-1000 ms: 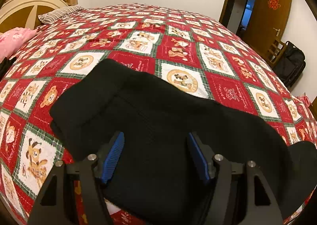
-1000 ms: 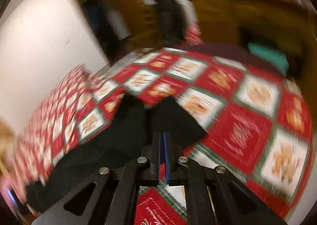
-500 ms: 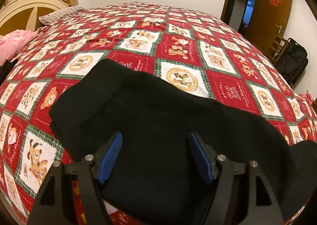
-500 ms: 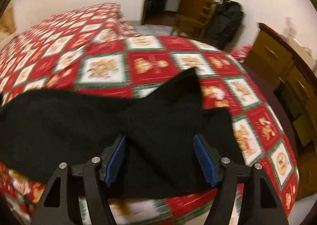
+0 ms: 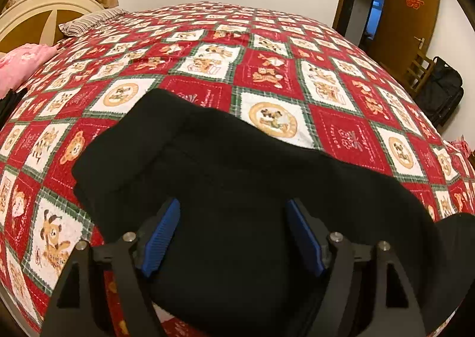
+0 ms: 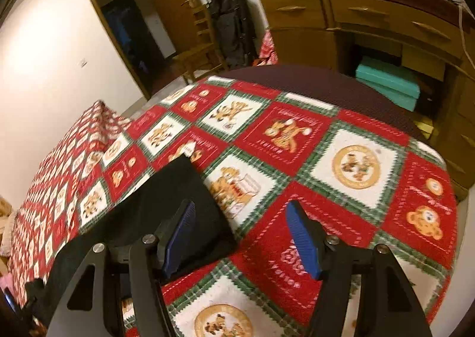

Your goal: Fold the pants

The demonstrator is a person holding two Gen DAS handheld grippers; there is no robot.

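Black pants point(image 5: 225, 176) lie spread across the red patchwork bedspread point(image 5: 267, 69), folded over on themselves at the left end. My left gripper point(image 5: 234, 209) hovers over the near part of the cloth; its jaws are opening and the blue pads press on nothing. In the right wrist view, a squared end of the pants point(image 6: 166, 197) lies flat under the left finger of my right gripper point(image 6: 241, 209). That gripper is open, with mostly bare bedspread point(image 6: 326, 158) between its fingers.
A striped pillow point(image 5: 89, 17), pink fabric point(image 5: 20, 61) and a cream headboard point(image 5: 44, 10) sit at the far left. A wooden chair point(image 5: 418, 69) and black bag point(image 5: 442, 93) stand by the door. A wooden dresser point(image 6: 371, 19) with teal boxes point(image 6: 389, 81) faces the bed corner.
My right gripper went from shut to open and swung toward the bed corner, leaving the pants end flat. The left jaws spread slightly wider; that hand stayed put.
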